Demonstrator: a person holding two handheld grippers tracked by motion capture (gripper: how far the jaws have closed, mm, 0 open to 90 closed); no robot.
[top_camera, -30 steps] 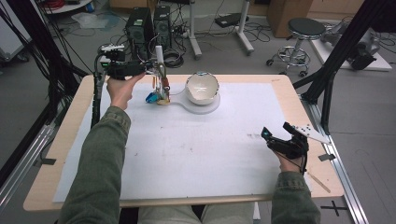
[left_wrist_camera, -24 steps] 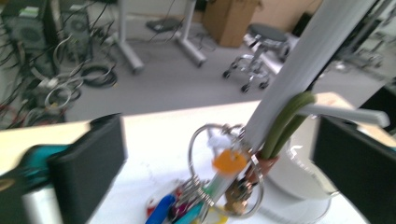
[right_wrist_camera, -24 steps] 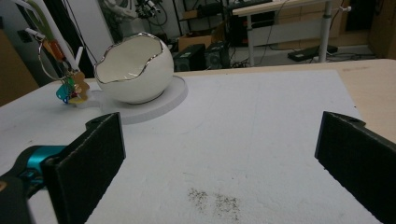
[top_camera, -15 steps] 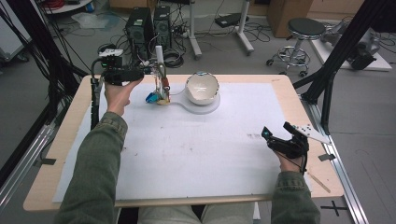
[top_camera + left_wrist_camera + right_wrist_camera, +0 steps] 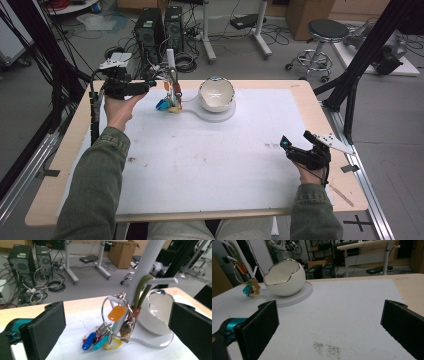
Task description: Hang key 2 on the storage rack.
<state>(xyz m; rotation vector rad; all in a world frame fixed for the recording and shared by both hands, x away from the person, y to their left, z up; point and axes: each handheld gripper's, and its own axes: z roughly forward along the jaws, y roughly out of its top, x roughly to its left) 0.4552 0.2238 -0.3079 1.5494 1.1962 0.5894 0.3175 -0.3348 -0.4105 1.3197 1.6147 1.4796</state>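
A bunch of keys (image 5: 110,325) on a metal ring, with orange, blue, teal and yellow tags, hangs against a slanted white post (image 5: 145,267) at the far side of the table. In the high view the keys (image 5: 170,102) sit just right of my left gripper (image 5: 149,87), which is open and apart from them. The left gripper view has the keys between the wide-open jaws, farther off. A white eggshell-shaped bowl (image 5: 216,93) stands on a round white base (image 5: 226,114) beside the keys. My right gripper (image 5: 295,141) is open and holds nothing, low over the mat at the right.
A white mat (image 5: 200,155) covers most of the wooden table (image 5: 65,150). A green cord (image 5: 141,290) loops by the post. Dark specks (image 5: 327,348) mark the mat ahead of the right gripper. Computer towers, cables and a stool stand on the floor beyond the far edge.
My left gripper has drawn back to the left and a little toward the person, away from the keys. The right gripper has stayed still.
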